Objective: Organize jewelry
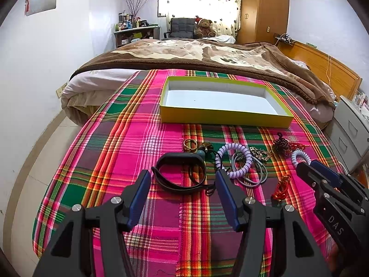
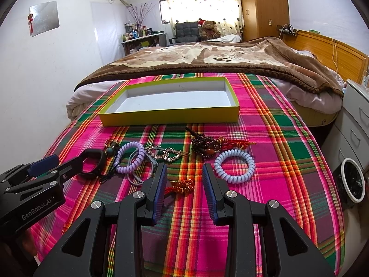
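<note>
**A:** Both sets of tongs spread, nothing gripped. Left gripper (image 1: pixel 183 185) over the black band (image 1: pixel 178 173), right gripper (image 2: pixel 184 180) over the red knotted cord (image 2: pixel 182 185). Yellow box (image 2: pixel 170 117) beyond, bare inside.

**B:** Looks risky, tbh. Purple coil (image 1: pixel 233 161) tangled with grey elastics (image 1: pixel 253 173), probably dragging neighbours along on any lift. Thin cord likely slipping out too.

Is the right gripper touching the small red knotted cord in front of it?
Apart. In the right wrist view, the right gripper is open and the red knotted cord lies on the plaid cloth between its two fingers, with cloth visible on both sides of it.
</note>
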A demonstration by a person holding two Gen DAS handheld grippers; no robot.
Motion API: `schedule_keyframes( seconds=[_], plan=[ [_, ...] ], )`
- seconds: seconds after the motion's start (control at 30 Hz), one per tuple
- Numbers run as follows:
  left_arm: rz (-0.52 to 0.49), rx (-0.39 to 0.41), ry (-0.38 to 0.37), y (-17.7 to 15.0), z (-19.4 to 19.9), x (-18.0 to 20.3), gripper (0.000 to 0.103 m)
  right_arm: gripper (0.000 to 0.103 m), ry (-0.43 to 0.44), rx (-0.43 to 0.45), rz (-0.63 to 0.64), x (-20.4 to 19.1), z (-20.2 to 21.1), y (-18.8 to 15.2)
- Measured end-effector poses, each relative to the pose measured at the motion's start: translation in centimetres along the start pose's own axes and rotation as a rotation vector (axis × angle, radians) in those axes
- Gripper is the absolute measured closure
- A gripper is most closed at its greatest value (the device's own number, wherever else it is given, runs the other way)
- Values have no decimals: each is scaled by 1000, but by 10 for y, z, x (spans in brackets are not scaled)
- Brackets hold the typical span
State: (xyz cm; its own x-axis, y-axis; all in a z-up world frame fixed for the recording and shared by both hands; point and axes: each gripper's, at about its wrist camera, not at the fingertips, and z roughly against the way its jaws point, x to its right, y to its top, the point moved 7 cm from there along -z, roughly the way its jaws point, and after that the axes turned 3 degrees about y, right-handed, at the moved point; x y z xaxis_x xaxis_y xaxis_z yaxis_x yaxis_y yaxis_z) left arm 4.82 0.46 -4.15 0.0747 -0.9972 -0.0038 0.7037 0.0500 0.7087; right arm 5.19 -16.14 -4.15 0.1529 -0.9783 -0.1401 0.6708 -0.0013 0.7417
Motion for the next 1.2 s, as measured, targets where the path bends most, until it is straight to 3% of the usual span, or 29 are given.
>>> schedule_keyframes(
  seconds=[0.33, 0.37, 0.4, 0.47, 0.77, 0.87, 0.93, 0.97, 1.0, 1.07, 1.13, 1.2],
  plan=[
    [22, -43, -42, 1, -12, -14, 43, 70, 24, -50, -23, 6, -7, -10],
    [26, -52, -55, 1, -14, -17, 43, 66, 26, -58, -31, 7, -9, -12],
    [37, -61, -68, 1, -16, -20, 43, 54, 34, -65, -39, 7, -11, -14],
    [64, -75, -86, 2, -21, -28, 43, 45, 56, -83, -54, 5, -16, -17],
    [95, -111, -89, 0, -34, -51, 43, 45, 35, -147, -14, -13, -37, -22],
    [117, -140, -125, -2, -39, -54, 43, 45, 34, -139, -19, -12, -37, -21],
    [100, -138, -101, 0, -42, -55, 43, 52, 27, -137, -24, -10, -37, -21],
    [99, -142, -108, 1, -44, -55, 43, 73, 11, -139, -24, -8, -37, -22],
    [105, -147, -123, 2, -45, -55, 43, 84, 9, -141, -29, -6, -37, -22],
    [115, -164, -147, 3, -50, -53, 43, 85, 20, -143, -32, -5, -36, -22],
    [83, -165, -108, 4, -53, -52, 43, 87, 15, -138, -24, -4, -35, -21],
    [86, -177, -127, 5, -56, -51, 43, 89, 12, -131, -19, -3, -33, -20]
  ],
)
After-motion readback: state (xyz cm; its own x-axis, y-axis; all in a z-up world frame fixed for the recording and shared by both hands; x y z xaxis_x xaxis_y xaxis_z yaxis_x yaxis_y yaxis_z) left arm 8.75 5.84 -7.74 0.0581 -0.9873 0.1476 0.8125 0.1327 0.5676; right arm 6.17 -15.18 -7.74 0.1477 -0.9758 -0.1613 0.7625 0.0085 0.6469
